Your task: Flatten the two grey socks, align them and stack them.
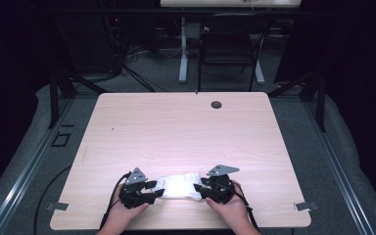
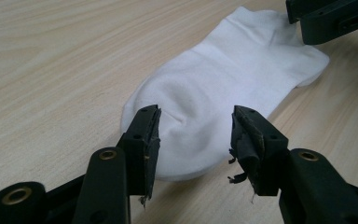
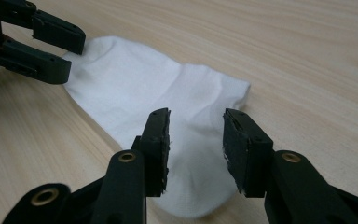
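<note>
A white ankle sock (image 1: 178, 186) lies flat near the front edge of the wooden table (image 1: 176, 127), between my two grippers. My left gripper (image 1: 152, 190) is at the sock's left end and stands open; in the left gripper view its jaws straddle the sock (image 2: 214, 93) at the rounded end, gripper (image 2: 195, 135). My right gripper (image 1: 199, 188) is at the sock's right end, also open; in the right gripper view the jaws hang over the sock (image 3: 135, 88), gripper (image 3: 196, 135). Each gripper view shows the other gripper's black jaws at the sock's far end.
A round cable hole (image 1: 216, 104) sits near the table's far edge. A black chair (image 1: 230, 44) and a white desk leg (image 1: 183, 49) stand beyond the table. Cables trail off the front edge by my left hand (image 1: 120, 215).
</note>
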Available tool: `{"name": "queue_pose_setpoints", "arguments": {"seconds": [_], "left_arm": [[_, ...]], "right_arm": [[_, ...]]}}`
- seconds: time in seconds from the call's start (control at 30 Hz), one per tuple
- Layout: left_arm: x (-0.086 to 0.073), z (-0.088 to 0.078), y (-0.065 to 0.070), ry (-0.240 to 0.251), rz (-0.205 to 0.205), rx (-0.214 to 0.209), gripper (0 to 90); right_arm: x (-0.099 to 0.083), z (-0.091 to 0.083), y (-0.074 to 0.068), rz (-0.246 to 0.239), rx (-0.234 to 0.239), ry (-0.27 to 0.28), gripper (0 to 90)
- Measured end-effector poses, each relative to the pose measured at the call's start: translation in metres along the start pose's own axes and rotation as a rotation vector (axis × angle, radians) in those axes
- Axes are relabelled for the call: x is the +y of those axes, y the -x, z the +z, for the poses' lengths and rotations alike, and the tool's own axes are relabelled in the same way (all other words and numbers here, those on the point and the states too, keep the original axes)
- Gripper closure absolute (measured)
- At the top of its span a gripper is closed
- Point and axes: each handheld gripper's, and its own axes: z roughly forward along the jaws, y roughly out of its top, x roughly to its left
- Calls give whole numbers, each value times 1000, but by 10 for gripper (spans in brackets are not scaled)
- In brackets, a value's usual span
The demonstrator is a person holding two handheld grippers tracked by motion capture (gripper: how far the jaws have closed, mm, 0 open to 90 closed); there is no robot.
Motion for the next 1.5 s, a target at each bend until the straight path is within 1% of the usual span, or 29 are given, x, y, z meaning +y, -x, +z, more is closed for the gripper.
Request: {"name": "queue_pose_setpoints", "arguments": {"seconds": [0.07,0.13,0.17,0.2,0.37,0.4,0.43,0.47,0.5,0.53,0.57,0.6,0.63,0.67,0.7,0.73,0.77,0.9,0.93,0.97,1.03,1.1,1.17,1.2,1.23,1.27,1.33,1.4,1.5], "left_arm": [[0,-3,0,5,6,3,505],[1,-6,0,14,3,5,502],[1,-8,0,14,10,9,496],[0,-10,-1,27,-1,15,490],[0,-14,-6,39,-4,28,471],[0,-15,-6,40,-14,26,471],[0,-17,-9,40,-9,33,468],[0,-18,-9,46,-18,43,467],[0,-21,-13,50,-21,39,465],[0,-21,-13,50,-21,39,463],[-1,-24,-16,54,-30,45,463],[-1,-24,-16,54,-30,45,462],[-2,-27,-20,62,-40,55,461],[-2,-27,-20,62,-40,55,461],[-2,-28,-23,67,-55,59,461],[-2,-29,-25,67,-55,62,460],[-3,-31,-27,71,-66,67,459],[-4,-32,-35,70,-82,86,459],[-5,-31,-37,76,-92,95,460],[-5,-32,-39,69,-91,97,459],[-6,-32,-42,68,-94,109,460],[-7,-32,-47,65,-108,118,460],[-8,-32,-49,66,-114,121,460],[-8,-32,-49,62,-117,124,460],[-9,-30,-49,57,-106,133,459],[-9,-30,-49,57,-106,133,460],[-9,-29,-48,51,-93,136,459],[-9,-28,-47,45,-80,142,459],[-9,-26,-47,43,-78,137,459]], "right_arm": [[0,-2,0,-9,0,3,597],[1,-6,-1,-15,-3,24,588],[2,-8,-1,-24,-3,33,580],[3,-12,-1,-35,-4,40,564],[3,-18,1,-38,-5,63,545],[3,-18,1,-38,-5,63,545],[3,-18,1,-39,-6,63,543],[3,-19,2,-47,-14,60,539],[3,-21,3,-47,-15,66,534],[3,-21,3,-47,-15,66,534],[3,-23,5,-46,-19,68,528],[3,-23,5,-46,-19,68,528],[3,-26,8,-36,-26,75,522],[3,-26,8,-36,-26,75,522],[3,-26,9,-34,-26,80,519],[3,-27,12,-32,-32,80,514],[2,-28,13,-29,-33,79,512],[-1,-28,20,-28,-58,62,510],[-2,-27,21,-26,-61,59,510],[-3,-27,24,-28,-71,52,510],[-5,-27,29,-9,-86,55,510],[-7,-27,33,-3,-97,59,511],[-8,-27,35,1,-108,61,511],[-10,-27,37,14,-111,65,513],[-12,-26,40,30,-121,64,514],[-12,-26,40,30,-121,64,514],[-14,-25,42,59,-117,75,515],[-14,-25,44,59,-125,76,514],[-15,-25,47,69,-136,73,514]]}}
